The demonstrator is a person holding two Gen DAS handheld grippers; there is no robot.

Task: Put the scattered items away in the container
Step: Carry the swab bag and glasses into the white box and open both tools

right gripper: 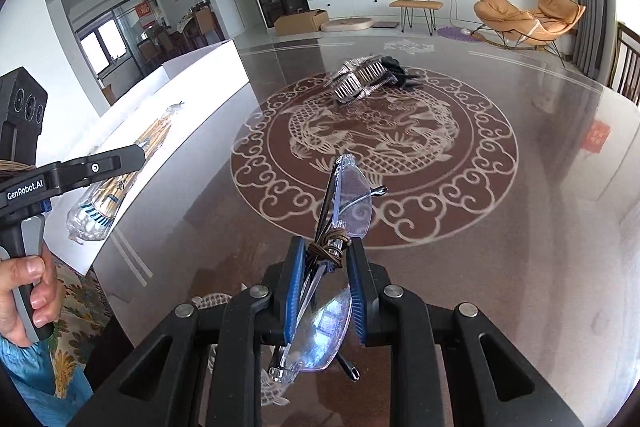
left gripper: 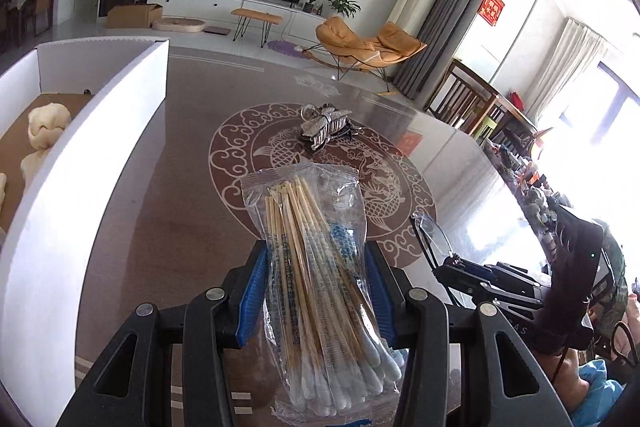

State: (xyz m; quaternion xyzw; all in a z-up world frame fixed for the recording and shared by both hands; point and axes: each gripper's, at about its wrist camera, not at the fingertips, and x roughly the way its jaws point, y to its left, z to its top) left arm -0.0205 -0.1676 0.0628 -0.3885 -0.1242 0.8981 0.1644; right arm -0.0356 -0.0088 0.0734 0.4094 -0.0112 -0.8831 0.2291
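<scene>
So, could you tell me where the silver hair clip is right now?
The silver hair clip lies on the table's far side, on the round dragon motif, beyond both grippers and right of the white box.

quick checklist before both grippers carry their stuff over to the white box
1. Left gripper shut on the cotton swab pack: ok.
2. Right gripper shut on the folded glasses: ok, though they hang tilted between the pads.
3. White box open on top: ok.
4. Room in the box: cannot tell; cream-coloured items already lie inside, the rest is hidden.
5. Path over the table to the box: ok.
6. Silver hair clip still on the table: not ok, needs another trip.
</scene>
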